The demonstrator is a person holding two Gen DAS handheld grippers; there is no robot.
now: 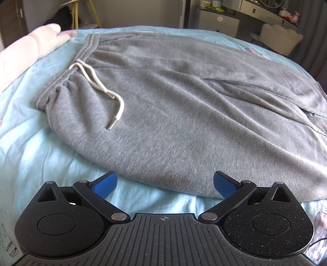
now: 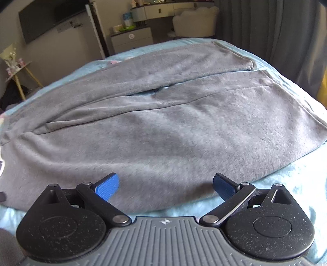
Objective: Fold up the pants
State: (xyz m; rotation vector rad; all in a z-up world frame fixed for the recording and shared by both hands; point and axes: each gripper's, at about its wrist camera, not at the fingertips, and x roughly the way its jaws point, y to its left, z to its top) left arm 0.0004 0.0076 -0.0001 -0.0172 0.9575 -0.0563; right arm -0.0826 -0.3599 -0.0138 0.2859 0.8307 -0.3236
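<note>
Grey sweatpants (image 1: 173,106) lie flat on a light blue bedspread (image 1: 40,153). The left wrist view shows their waistband (image 1: 67,71) at the left with a white drawstring (image 1: 98,86) lying on the cloth. The right wrist view shows the two legs (image 2: 163,122) side by side, with the cuffs (image 2: 253,65) at the far right. My left gripper (image 1: 164,182) is open and empty, just above the pants' near edge. My right gripper (image 2: 165,186) is open and empty, over the near leg's edge.
A pink pillow (image 1: 26,51) lies at the bed's far left corner. Beyond the bed stand a white dresser (image 1: 218,22), a cream chair (image 1: 280,38), a small yellow-legged table (image 1: 81,12) and grey curtains (image 2: 276,30).
</note>
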